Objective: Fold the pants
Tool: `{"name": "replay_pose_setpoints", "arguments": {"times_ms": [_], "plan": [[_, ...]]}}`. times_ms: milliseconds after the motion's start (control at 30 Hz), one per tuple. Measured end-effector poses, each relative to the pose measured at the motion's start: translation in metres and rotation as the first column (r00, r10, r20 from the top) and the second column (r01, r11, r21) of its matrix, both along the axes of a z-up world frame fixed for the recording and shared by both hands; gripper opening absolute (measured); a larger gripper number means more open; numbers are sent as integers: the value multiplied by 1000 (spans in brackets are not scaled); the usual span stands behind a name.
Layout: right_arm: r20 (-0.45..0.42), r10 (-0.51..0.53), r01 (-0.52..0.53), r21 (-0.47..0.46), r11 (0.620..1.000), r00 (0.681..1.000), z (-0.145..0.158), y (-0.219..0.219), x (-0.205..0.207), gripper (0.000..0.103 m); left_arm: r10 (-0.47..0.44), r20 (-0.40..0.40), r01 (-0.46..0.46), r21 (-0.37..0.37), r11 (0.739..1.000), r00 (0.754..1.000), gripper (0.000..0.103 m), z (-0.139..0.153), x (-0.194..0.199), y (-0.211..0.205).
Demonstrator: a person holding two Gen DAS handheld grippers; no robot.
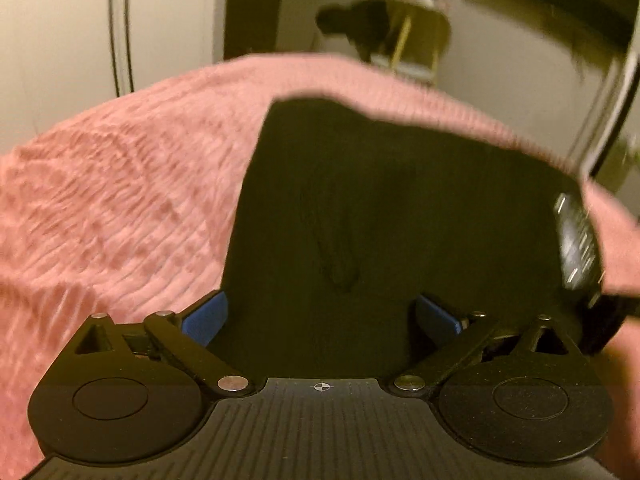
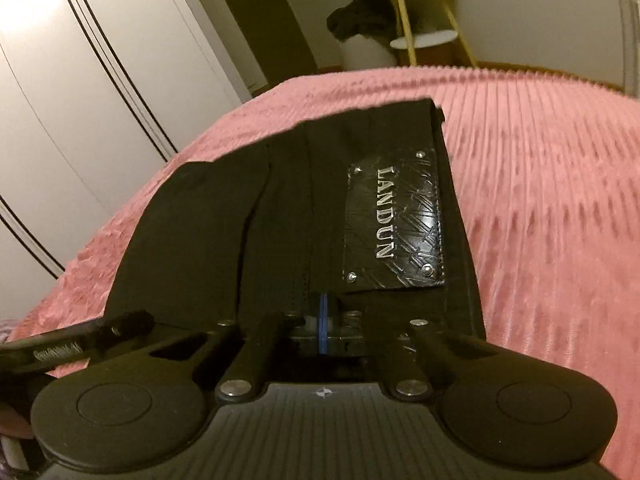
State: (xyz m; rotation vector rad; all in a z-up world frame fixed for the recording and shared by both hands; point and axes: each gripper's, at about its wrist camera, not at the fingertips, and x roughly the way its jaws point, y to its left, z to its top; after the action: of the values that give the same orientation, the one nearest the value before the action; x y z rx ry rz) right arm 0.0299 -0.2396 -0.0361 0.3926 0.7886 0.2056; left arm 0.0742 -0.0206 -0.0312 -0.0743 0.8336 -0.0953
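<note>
While the right gripper (image 2: pixel 323 322) is clamped on the near edge of the black pants (image 2: pixel 280 216), the left gripper (image 1: pixel 320 314) stands wide open with blue pads (image 1: pixel 204 316) either side of the cloth. Pants lie flat straight ahead of both on the pink bedspread (image 2: pixel 540 200), LANDUN patch (image 2: pixel 394 220) just ahead-right of the right fingers. Beyond: wardrobe (image 2: pixel 80 100), yellow stool (image 2: pixel 424 12).

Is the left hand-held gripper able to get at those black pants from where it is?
Probably yes. The left hand-held gripper is open, its blue pads spread on either side of the black pants on the pink bedspread. Nothing seems to block it.
</note>
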Motion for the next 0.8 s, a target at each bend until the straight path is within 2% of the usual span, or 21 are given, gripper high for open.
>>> {"name": "replay_pose_setpoints", "arguments": {"times_ms": [67,133,200,300,400,467,600,700,800], "plan": [[-4,-2,2,-1,1000,1000,2,0,4,0,28,-19,-29,-53,998,999,103,-2,0,9],[5,3,-3,-16,1000,1000,10,4,3,1,89,-51,-94,-104,990,995,103,9,1,18],[50,7,-8,29,1000,999,20,-1,2,13,118,7,-115,-157,981,993,103,27,0,21],[208,-32,25,40,999,977,41,-3,4,22,47,95,-37,-100,994,994,103,54,18,-3],[303,-129,125,33,992,944,46,-12,9,24,-58,91,61,-32,998,994,103,60,55,-43],[279,-161,173,-19,985,947,35,-17,17,24,-98,59,98,7,995,993,103,54,82,-70],[207,-160,171,-37,985,965,9,-28,27,21,-145,28,143,57,988,989,103,33,119,-111],[200,-135,159,-110,981,970,6,-21,33,21,-161,-4,160,150,976,987,103,13,136,-128],[203,-130,159,-133,978,970,0,-20,36,20,-161,-25,163,135,977,987,103,7,144,-127]]}}
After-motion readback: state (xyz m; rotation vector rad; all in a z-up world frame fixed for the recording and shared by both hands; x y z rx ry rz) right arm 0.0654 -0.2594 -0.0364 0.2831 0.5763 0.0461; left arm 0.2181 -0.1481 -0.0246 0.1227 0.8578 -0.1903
